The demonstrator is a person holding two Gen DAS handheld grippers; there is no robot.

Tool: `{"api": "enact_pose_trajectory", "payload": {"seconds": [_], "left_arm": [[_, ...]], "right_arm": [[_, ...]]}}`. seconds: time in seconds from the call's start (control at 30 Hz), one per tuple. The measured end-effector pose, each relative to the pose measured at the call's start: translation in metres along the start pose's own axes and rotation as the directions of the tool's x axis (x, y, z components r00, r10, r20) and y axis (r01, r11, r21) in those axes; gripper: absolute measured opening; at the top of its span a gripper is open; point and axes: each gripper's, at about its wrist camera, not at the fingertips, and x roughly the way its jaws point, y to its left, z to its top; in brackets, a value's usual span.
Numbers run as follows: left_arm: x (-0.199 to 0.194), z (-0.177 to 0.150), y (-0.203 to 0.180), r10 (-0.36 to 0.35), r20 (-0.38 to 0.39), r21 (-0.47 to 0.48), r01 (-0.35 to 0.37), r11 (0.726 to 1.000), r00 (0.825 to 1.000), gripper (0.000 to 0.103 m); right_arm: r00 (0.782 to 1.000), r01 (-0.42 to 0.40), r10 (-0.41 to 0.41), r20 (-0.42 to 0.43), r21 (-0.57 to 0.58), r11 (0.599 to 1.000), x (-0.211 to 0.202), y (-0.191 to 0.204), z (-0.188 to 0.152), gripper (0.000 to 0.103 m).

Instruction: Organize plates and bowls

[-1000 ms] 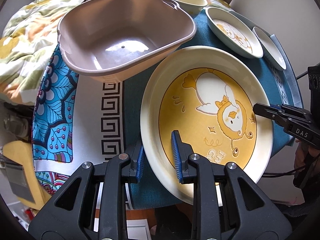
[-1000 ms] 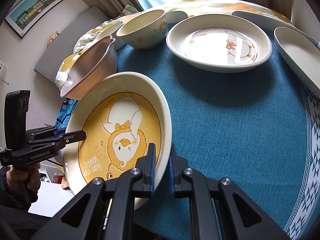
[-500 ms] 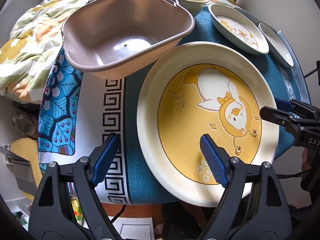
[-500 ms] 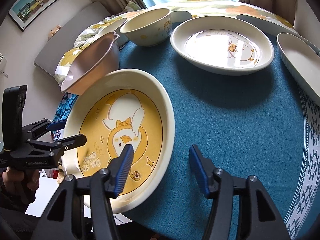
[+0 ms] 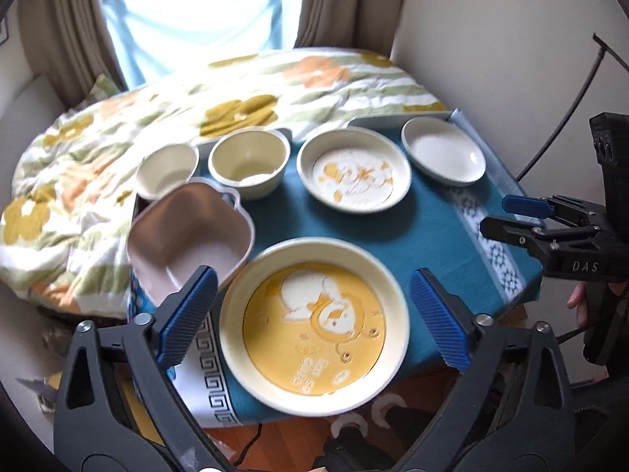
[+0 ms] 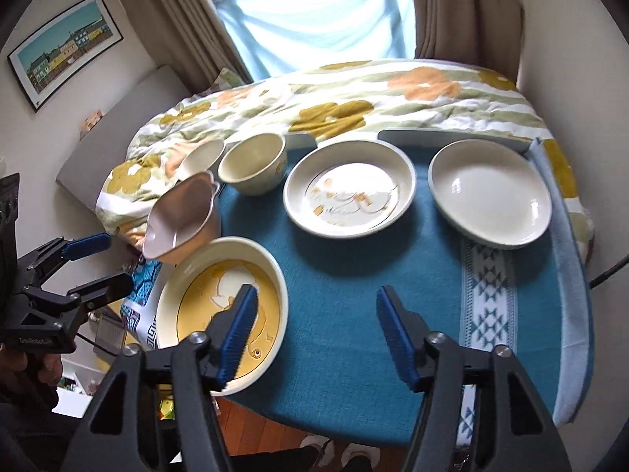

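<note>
The yellow duck plate (image 5: 314, 330) (image 6: 220, 314) lies flat at the near edge of the teal tablecloth (image 5: 432, 236), beside a tilted pink-brown square bowl (image 5: 188, 244) (image 6: 181, 220). My left gripper (image 5: 312, 306) (image 6: 118, 261) hangs well above the plate, its jaws opening wide and holding nothing. My right gripper (image 6: 316, 326) (image 5: 495, 216) is also lifted clear, its jaws opening and empty. In the back row stand a small cream bowl (image 5: 167, 171), a larger cream bowl (image 5: 247, 165), a white duck plate (image 5: 354, 175) and a plain white plate (image 5: 442, 153).
A floral quilt (image 5: 196, 98) on a bed lies right behind the table, under a curtained window. A grey board (image 6: 452, 135) stands at the table's back edge. A wall closes the right side. Bare teal cloth (image 6: 354, 275) shows between the yellow plate and the back row.
Both grippers were shut on the yellow plate's rim a second ago. They have let go, opened and risen away, and the plate now rests on the table.
</note>
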Motion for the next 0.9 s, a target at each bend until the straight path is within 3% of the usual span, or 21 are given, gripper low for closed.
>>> {"api": "enact_pose_trajectory", "payload": {"seconds": [0.03, 0.07, 0.17, 0.27, 0.47, 0.6, 0.8, 0.9], "left_arm": [[-0.004, 0.011, -0.006, -0.019, 0.027, 0.019, 0.019, 1.0, 0.999, 0.103], [-0.006, 0.024, -0.012, -0.043, 0.044, 0.039, 0.041, 0.998, 0.998, 0.103], [0.0, 0.061, -0.032, -0.132, 0.05, 0.091, 0.127, 0.988, 0.99, 0.103], [0.011, 0.101, -0.05, -0.235, 0.039, 0.152, 0.227, 0.962, 0.971, 0.103], [0.055, 0.17, -0.096, -0.29, 0.006, 0.265, 0.278, 0.923, 0.957, 0.103], [0.113, 0.197, -0.116, -0.301, -0.085, 0.276, 0.313, 0.909, 0.95, 0.103], [0.221, 0.209, -0.139, -0.3, -0.246, 0.298, 0.367, 0.881, 0.922, 0.1], [0.275, 0.208, -0.146, -0.311, -0.333, 0.271, 0.406, 0.873, 0.89, 0.089]], "right_arm": [[1.0, 0.012, -0.012, 0.023, 0.013, 1.0, -0.01, -0.004, 0.003, 0.093], [0.998, 0.026, -0.027, 0.05, 0.027, 0.999, -0.021, -0.008, 0.006, 0.096], [0.988, 0.073, -0.083, 0.128, 0.08, 0.994, -0.049, -0.019, 0.01, 0.098], [0.974, 0.114, -0.138, 0.182, 0.14, 0.984, -0.069, -0.033, 0.015, 0.098], [0.956, 0.176, -0.226, 0.186, 0.25, 0.952, -0.094, -0.075, 0.036, 0.098], [0.941, 0.231, -0.3, 0.154, 0.352, 0.907, -0.081, -0.112, 0.04, 0.098], [0.975, 0.155, -0.214, 0.061, 0.506, 0.849, -0.018, -0.173, 0.035, 0.098], [0.984, 0.135, -0.177, 0.022, 0.556, 0.82, 0.018, -0.197, 0.028, 0.096]]}}
